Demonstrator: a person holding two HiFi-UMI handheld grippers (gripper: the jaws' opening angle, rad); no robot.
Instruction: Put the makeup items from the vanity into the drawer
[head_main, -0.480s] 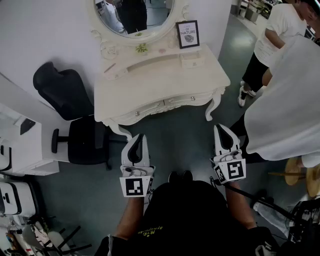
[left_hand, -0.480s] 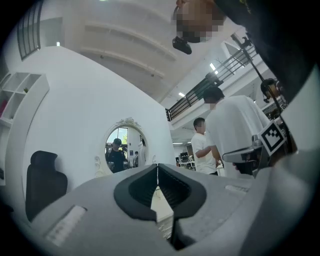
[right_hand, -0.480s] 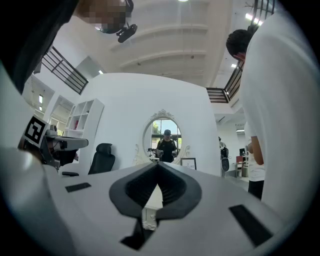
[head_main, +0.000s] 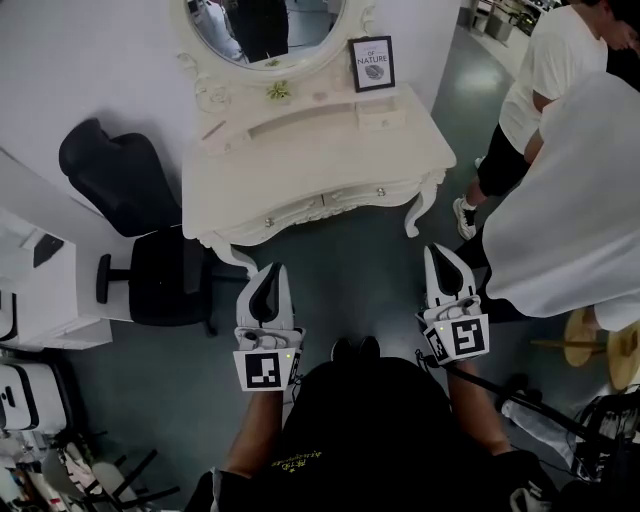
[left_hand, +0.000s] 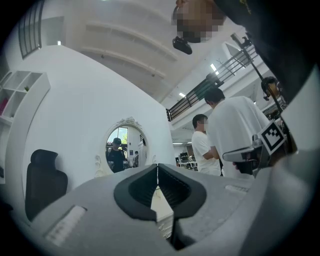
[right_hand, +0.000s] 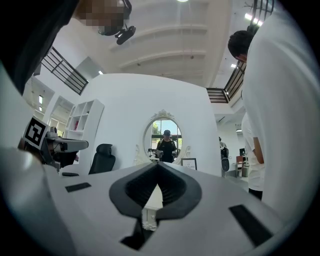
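Observation:
The white vanity (head_main: 320, 155) stands ahead of me under an oval mirror (head_main: 262, 25). Its drawer (head_main: 325, 203) with two small knobs is closed. Small makeup items lie on its raised back shelf: a pinkish stick (head_main: 213, 130) at the left and a pale box (head_main: 381, 120) at the right. My left gripper (head_main: 269, 268) and right gripper (head_main: 437, 250) hover over the floor in front of the vanity, apart from it. In the left gripper view the left gripper (left_hand: 157, 169) is shut and empty. The right gripper (right_hand: 158, 167) is likewise shut and empty in its own view.
A framed print (head_main: 372, 63) and a small green plant (head_main: 278, 91) sit by the mirror. A black office chair (head_main: 150, 275) stands left of the vanity, with a white cabinet (head_main: 40, 290) beyond. People in white shirts (head_main: 565, 200) stand close on the right.
Both grippers have drifted slightly left and toward the vanity. The person at the right has shifted a leg. Both grippers stay shut.

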